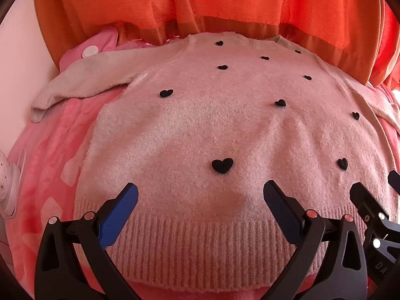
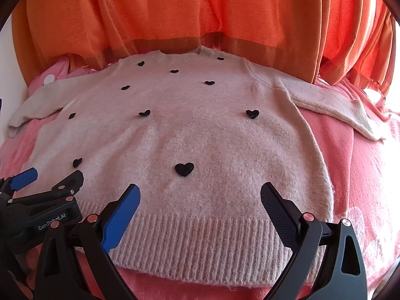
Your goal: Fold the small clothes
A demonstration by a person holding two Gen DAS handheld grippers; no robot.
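1. One pink sweater (image 1: 225,130) is lying flat on a pink blanket (image 1: 50,155), just ahead of both tongs.
2. The left gripper (image 1: 200,195) and right gripper (image 2: 200,195) are gaping wide, holding nothing.
3. Only the right wrist view is showing the whole right sleeve (image 2: 332,105); ten black hearts (image 2: 184,168) are showing there.

Hidden and cut-off parts around the sweater (image 1: 225,130)

The orange curtain (image 1: 225,7) is covering whatever lies beyond the sweater's collar. Left of the sweater, a white object (image 1: 10,187) is running off the frame edge, too partial to identify. The pink blanket (image 2: 350,175) is lying hidden beneath it.
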